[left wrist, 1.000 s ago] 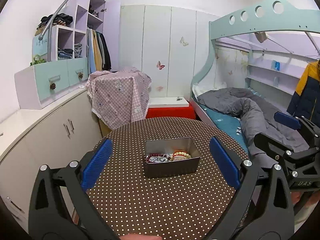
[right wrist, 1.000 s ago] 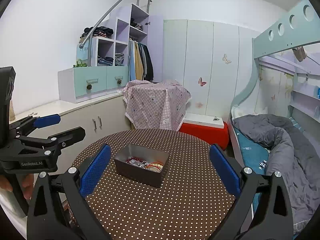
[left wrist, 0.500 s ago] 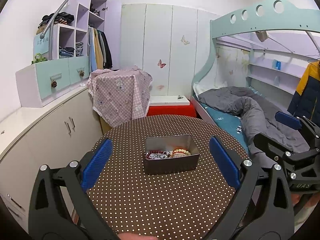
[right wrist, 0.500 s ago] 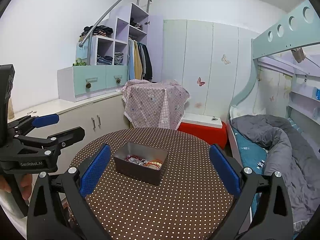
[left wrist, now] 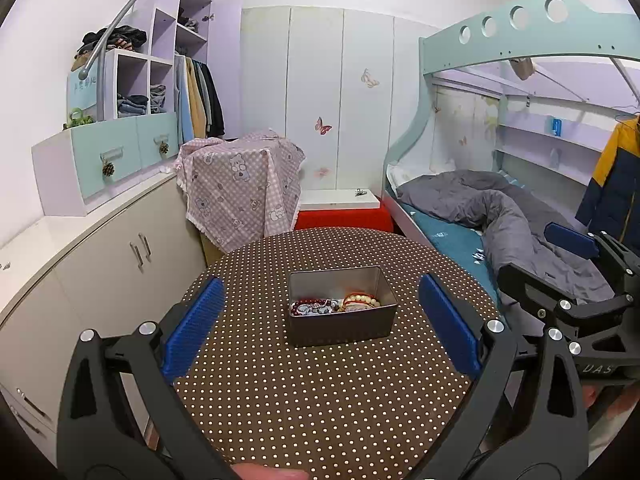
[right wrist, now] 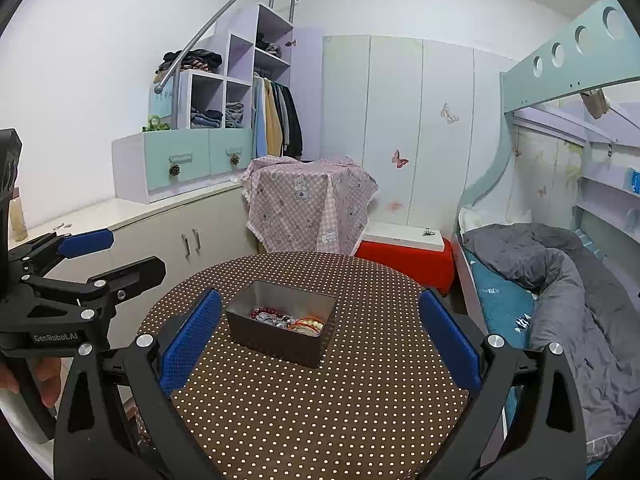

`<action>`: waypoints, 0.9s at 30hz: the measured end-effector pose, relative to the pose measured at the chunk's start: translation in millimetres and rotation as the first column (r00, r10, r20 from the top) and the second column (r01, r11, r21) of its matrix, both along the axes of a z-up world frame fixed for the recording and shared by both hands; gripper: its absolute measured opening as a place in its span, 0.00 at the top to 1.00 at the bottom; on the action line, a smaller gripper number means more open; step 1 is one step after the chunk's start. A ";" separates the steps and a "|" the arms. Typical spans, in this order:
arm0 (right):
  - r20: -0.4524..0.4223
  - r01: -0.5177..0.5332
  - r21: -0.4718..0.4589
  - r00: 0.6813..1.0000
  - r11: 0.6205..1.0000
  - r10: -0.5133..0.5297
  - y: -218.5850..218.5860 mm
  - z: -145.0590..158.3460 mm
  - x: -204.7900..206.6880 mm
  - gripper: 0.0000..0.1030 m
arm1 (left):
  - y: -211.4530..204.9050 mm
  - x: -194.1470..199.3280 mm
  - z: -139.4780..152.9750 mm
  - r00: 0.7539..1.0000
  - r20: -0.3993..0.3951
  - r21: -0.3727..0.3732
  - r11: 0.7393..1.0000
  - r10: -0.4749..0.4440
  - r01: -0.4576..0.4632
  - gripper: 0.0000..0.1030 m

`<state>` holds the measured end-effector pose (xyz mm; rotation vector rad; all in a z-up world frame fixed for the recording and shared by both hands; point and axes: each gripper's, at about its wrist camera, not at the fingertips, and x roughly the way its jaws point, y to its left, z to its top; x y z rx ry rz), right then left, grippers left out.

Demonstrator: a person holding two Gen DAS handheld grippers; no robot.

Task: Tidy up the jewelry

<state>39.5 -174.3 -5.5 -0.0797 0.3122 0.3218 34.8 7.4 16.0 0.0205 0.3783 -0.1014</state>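
Observation:
A grey metal tin [left wrist: 340,330] [right wrist: 280,342] stands near the middle of a round table with a brown dotted cloth [left wrist: 320,400] [right wrist: 360,400]. Inside lie a dark red bead bracelet [left wrist: 310,304] [right wrist: 266,313], a cream bead bracelet [left wrist: 362,300] [right wrist: 310,325] and other tangled pieces. My left gripper [left wrist: 320,328] hovers open above the table's near side, facing the tin with nothing between its blue pads. My right gripper [right wrist: 320,338] is open too, to the right of the left one and empty. Each gripper shows at the edge of the other's view.
White low cabinets [left wrist: 100,264] run along the left. A pink checked cloth covers furniture [left wrist: 240,188] behind the table. A red box with a white lid [left wrist: 344,210] sits beyond. A bunk bed with a grey duvet [left wrist: 500,216] is close on the right.
Both grippers have drifted slightly, so the tin sits a little lower and nearer in both views. The jaws stay open and the tin has not moved.

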 end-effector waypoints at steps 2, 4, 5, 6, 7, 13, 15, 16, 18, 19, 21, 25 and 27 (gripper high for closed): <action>-0.005 0.001 0.002 1.000 1.000 -0.001 -1.1 -0.9 0.4 0.08 | 0.0 0.2 0.3 1.000 0.000 0.000 1.000 0.001 -0.001 0.07; -0.007 0.001 0.001 1.000 1.000 -0.001 -1.3 -1.0 0.9 0.08 | -0.4 0.3 -0.5 1.000 -0.002 0.000 1.000 0.003 -0.003 0.07; -0.007 0.002 0.001 1.000 1.000 -0.002 -1.3 -1.3 0.9 0.08 | -1.2 1.0 -0.5 1.000 -0.003 0.000 1.000 0.004 -0.004 0.07; -0.007 0.004 -0.001 1.000 1.000 -0.004 -1.3 -1.1 1.0 0.08 | -1.5 1.0 -0.5 1.000 -0.004 0.000 1.000 0.005 -0.005 0.07; -0.006 0.004 -0.001 1.000 1.000 -0.004 -1.6 -0.7 1.4 0.08 | -1.8 0.9 -0.6 1.000 -0.004 0.001 1.000 0.004 -0.004 0.07; -0.004 0.006 0.001 1.000 1.000 -0.006 -1.9 -1.8 1.2 0.08 | -2.8 -0.3 -0.3 1.000 0.004 0.001 1.000 -0.002 0.002 0.07; -0.006 0.008 -0.001 1.000 1.000 -0.008 -2.0 -1.7 1.2 0.08 | -1.6 0.1 -0.8 1.000 0.004 -0.001 1.000 -0.002 0.002 0.07; -0.006 0.010 -0.002 1.000 1.000 -0.010 -1.9 -1.8 1.6 0.08 | -1.7 -0.2 -1.0 1.000 0.003 -0.001 1.000 0.000 0.000 0.07; -0.010 0.013 -0.002 1.000 1.000 -0.013 -2.1 -2.6 1.6 0.08 | -0.5 -0.6 -1.4 1.000 0.003 -0.003 1.000 0.001 -0.001 0.07; -0.012 0.013 -0.002 1.000 1.000 -0.013 -2.1 -2.4 1.6 0.08 | -0.1 -0.9 -1.3 1.000 0.003 -0.004 1.000 0.002 -0.002 0.07; -0.012 0.015 -0.005 1.000 1.000 -0.015 -1.0 -1.8 2.0 0.08 | 0.5 -0.6 -0.9 1.000 0.002 -0.005 1.000 0.003 -0.003 0.07; -0.006 0.013 -0.007 1.000 1.000 -0.013 0.6 -0.5 1.8 0.08 | 3.0 0.6 0.2 1.000 0.002 -0.009 1.000 0.007 -0.007 0.07; -0.004 0.010 -0.008 1.000 1.000 -0.010 2.4 0.1 1.9 0.08 | 4.5 0.6 -0.3 1.000 0.002 -0.009 1.000 0.009 -0.009 0.07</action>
